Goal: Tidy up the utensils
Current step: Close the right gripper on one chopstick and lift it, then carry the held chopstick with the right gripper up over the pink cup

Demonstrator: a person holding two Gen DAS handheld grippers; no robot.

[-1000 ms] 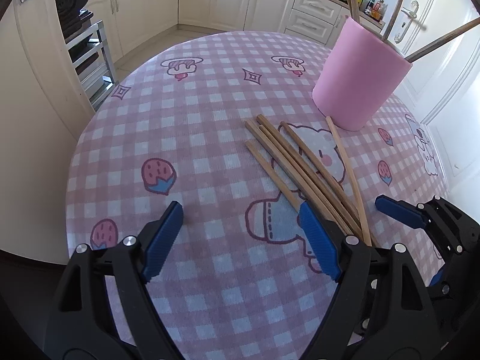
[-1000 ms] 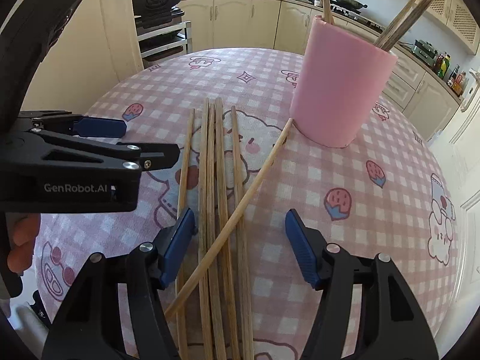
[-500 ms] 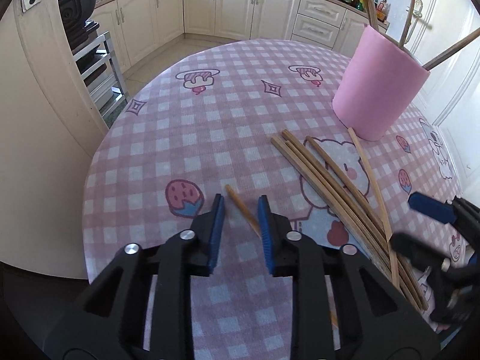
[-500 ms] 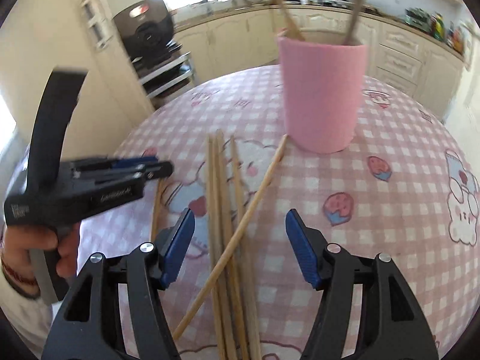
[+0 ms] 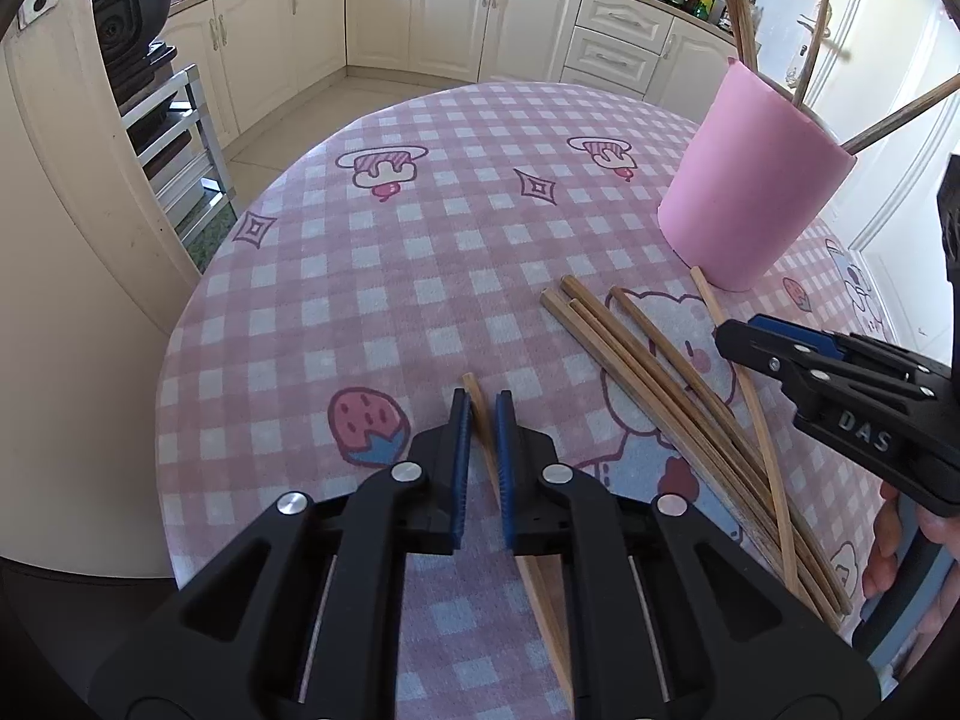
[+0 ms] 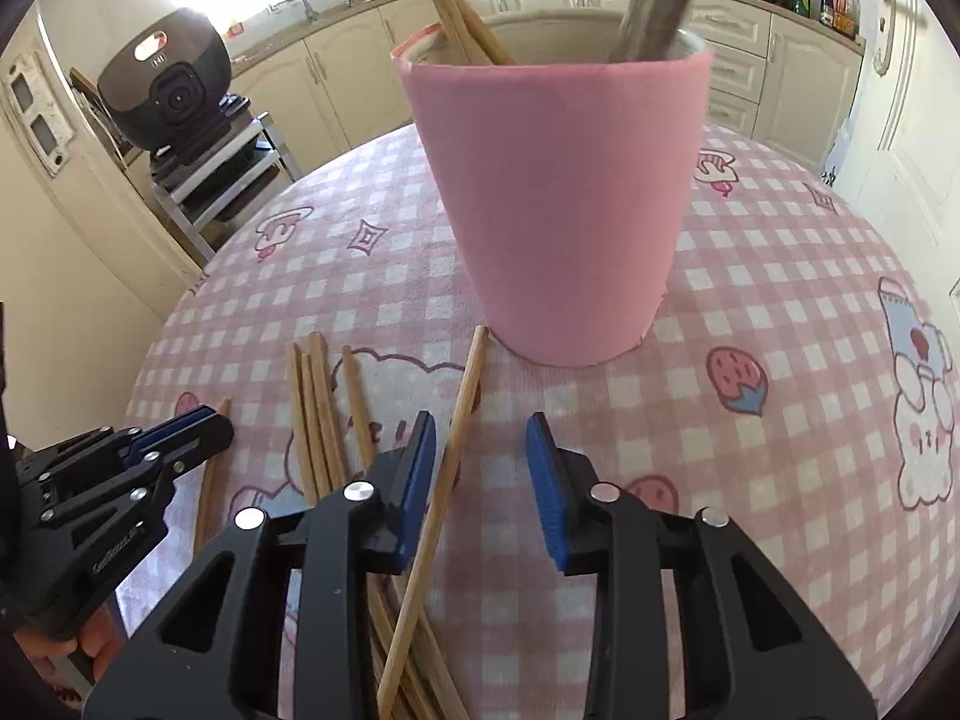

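One pink cup stands at the upper right of the left wrist view. Sticks in the cup: four poke out of the rim there, two close together and two leaning right. Loose chopsticks on the cloth: six. That is one lone chopstick at lower centre, a bundle of four at centre right, and one paler stick crossing them. Two grippers are in the picture, the left gripper at the bottom and the right gripper at the right edge. One table.
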